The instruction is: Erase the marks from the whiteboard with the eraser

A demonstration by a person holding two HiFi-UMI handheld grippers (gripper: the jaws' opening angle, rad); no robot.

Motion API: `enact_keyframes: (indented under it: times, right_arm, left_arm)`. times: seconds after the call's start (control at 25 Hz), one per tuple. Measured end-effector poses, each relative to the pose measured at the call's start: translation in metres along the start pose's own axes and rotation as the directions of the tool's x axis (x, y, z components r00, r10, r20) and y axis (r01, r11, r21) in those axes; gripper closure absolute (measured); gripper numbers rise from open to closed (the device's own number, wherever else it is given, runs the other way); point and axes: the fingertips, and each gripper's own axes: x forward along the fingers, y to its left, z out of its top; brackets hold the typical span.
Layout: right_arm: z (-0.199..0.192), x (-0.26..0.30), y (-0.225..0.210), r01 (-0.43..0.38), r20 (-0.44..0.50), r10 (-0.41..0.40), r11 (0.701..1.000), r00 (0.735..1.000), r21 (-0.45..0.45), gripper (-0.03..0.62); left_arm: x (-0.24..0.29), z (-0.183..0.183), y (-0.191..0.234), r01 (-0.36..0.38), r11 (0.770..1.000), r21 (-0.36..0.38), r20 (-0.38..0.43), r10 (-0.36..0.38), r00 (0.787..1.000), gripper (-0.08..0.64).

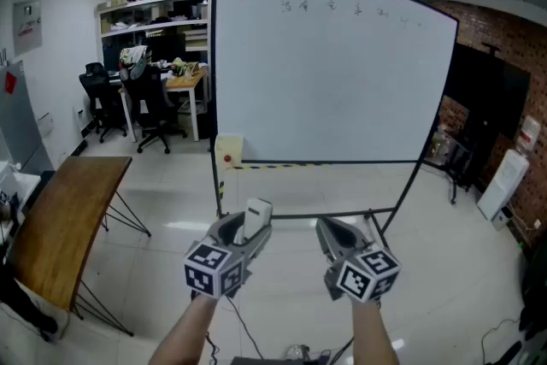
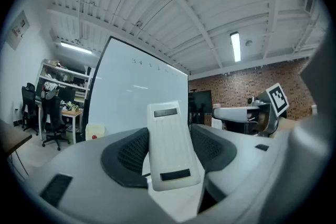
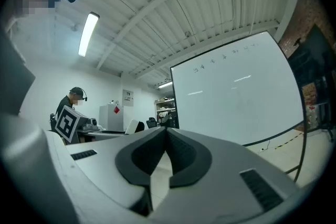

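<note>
Faces the whiteboard [image 1: 333, 73] square on, from well back on the floor. Clamps the white eraser [image 2: 170, 147] in the left hand-held gripper [image 1: 244, 233], jaws pressed against its two long sides, its upper end sticking out past the jaw tips. Holds that eraser below the whiteboard's bottom rail and well apart from its surface. Carries the right hand-held gripper [image 3: 165, 136] closed, tips touching and nothing between them, just beside the left one and equally clear of the whiteboard. Along the whiteboard's top edge, a row of small faint marks [image 1: 355, 10], with plain white surface below. Left of the whiteboard, a wooden table [image 1: 68, 218] on thin black legs; farther left and behind, black office chairs [image 1: 154, 98] and loaded shelves [image 1: 154, 13]. Right of the whiteboard, a brick wall [image 1: 504, 38].
</note>
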Motion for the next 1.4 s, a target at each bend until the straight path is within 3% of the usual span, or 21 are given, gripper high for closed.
enact_keyframes:
  times: [0.44,0.84,1.16,1.4]
  right_arm:
    - [0.029,0.027,-0.092,-0.075,0.001,0.076,0.986,0.997,-0.148,0.597]
    - [0.065,0.057,-0.171,-0.125,0.031,0.130,0.984,0.991,-0.128,0.597]
    - [0.068,0.104,-0.227,-0.115,0.039,0.121,0.985,0.992,-0.130,0.597]
    - [0.082,0.180,-0.257,-0.129,0.040,0.139,0.974,0.990,-0.184,0.597]
  left_arm:
    - [0.092,0.025,-0.003,-0.083,0.996,0.026,0.055,0.081,0.995,0.296]
    - [0.167,0.057,0.008,-0.164,0.985,0.049,0.078,0.160,0.984,0.296]
    - [0.238,0.064,0.049,-0.172,0.983,0.059,0.102,0.166,0.981,0.296]
    - [0.292,0.079,0.114,-0.173,0.982,0.074,0.138,0.162,0.977,0.296]
